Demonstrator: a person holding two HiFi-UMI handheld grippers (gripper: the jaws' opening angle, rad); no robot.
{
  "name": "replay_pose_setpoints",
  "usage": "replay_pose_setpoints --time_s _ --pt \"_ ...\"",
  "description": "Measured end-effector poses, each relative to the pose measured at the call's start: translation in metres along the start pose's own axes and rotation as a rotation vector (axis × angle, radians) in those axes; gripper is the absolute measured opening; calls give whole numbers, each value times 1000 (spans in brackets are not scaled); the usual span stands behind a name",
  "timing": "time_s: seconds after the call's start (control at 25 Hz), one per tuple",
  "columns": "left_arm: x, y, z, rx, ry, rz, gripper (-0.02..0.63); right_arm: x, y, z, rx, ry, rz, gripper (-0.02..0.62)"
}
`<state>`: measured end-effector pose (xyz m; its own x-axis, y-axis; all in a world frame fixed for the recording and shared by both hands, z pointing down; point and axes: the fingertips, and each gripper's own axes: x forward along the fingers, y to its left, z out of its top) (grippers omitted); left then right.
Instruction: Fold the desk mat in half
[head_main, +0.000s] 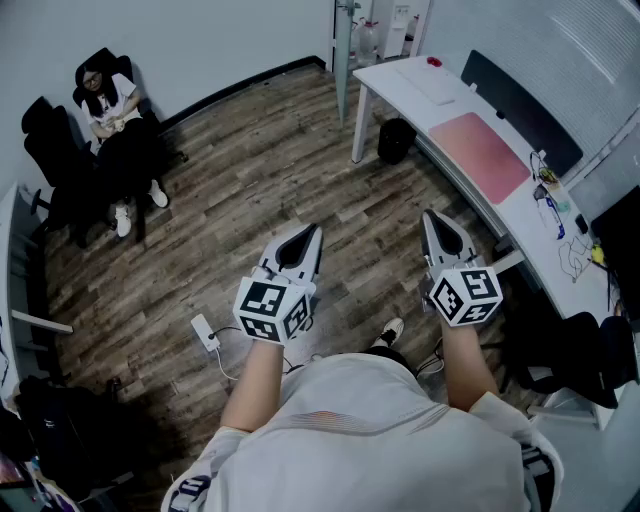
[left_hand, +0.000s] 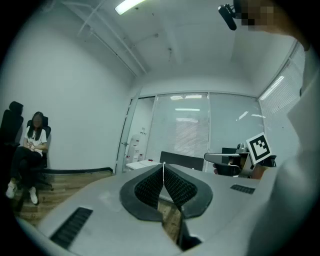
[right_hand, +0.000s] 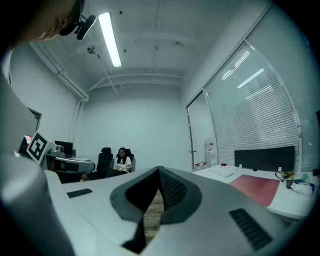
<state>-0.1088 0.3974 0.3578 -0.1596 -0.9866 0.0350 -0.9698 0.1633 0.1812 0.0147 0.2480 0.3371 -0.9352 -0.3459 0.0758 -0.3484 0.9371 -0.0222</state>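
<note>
Over on the long white table (head_main: 385, 70), the pink rectangular desk mat (head_main: 485, 155) is seen lying flat, nothing folded yet, with the left gripper (head_main: 303, 236) and right gripper (head_main: 438, 224) both held closed, empty and well apart from it.

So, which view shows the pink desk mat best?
The head view: the whole desk mat lies flat on the white desk, seen from above. Right gripper view shows it obliquely; left gripper view shows none.

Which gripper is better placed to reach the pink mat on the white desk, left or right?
Right, probably. The right gripper sits on the side of the white desk, nearer the flat pink rectangular desk mat. The left gripper is farther off, over the wooden floor. Both are shut and empty.
</note>
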Motion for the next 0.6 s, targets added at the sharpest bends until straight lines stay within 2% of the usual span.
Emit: replay_pose_setpoints --time_s 0.2,0.6 --pt "-2 1 -3 48 20 12 20 -3 -2 1 0 -6 -9 49" --pt "5 -10 -3 65 34 -14 20 -14 -14 -4 30 -17 -35 50"
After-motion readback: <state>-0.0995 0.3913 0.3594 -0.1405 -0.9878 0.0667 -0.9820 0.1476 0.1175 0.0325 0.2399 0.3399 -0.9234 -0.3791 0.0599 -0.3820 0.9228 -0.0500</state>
